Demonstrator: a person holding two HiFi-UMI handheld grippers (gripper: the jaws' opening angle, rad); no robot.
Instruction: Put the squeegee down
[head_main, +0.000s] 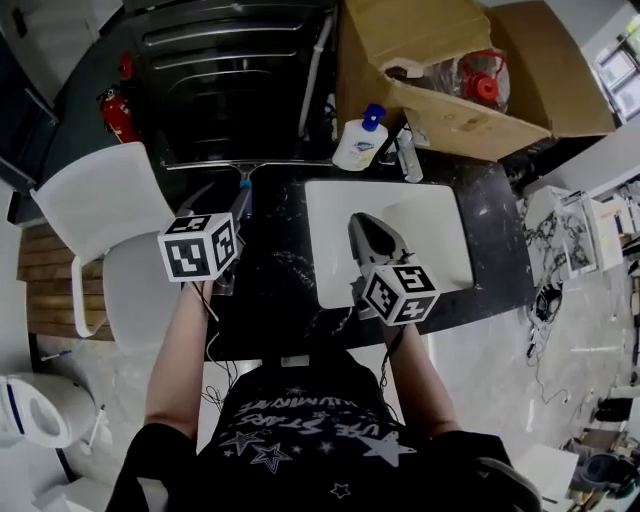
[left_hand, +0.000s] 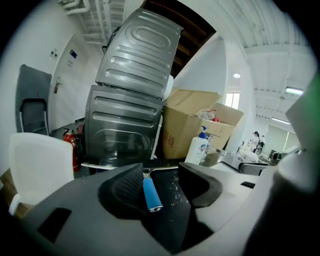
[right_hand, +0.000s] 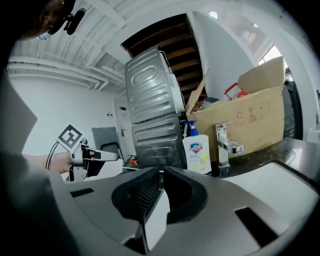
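The squeegee (head_main: 245, 200) lies on the dark counter (head_main: 490, 210), blue handle (left_hand: 151, 194) toward me and its blade along the counter's back edge. My left gripper (head_main: 232, 225) hangs above and just short of the handle, its jaws spread wide with nothing pressed between them (left_hand: 161, 172); the handle only shows through the gap. My right gripper (head_main: 370, 222) hovers over the white sink basin (head_main: 440, 235), its jaws drawn together to a thin slit and holding nothing (right_hand: 161, 172).
A soap pump bottle (head_main: 362, 140) and a chrome faucet (head_main: 410, 160) stand at the counter's back. Behind them are an open cardboard box (head_main: 450, 70) and a grey metal appliance (head_main: 235, 70). A white chair (head_main: 100, 220) and a red fire extinguisher (head_main: 118, 115) sit at the left.
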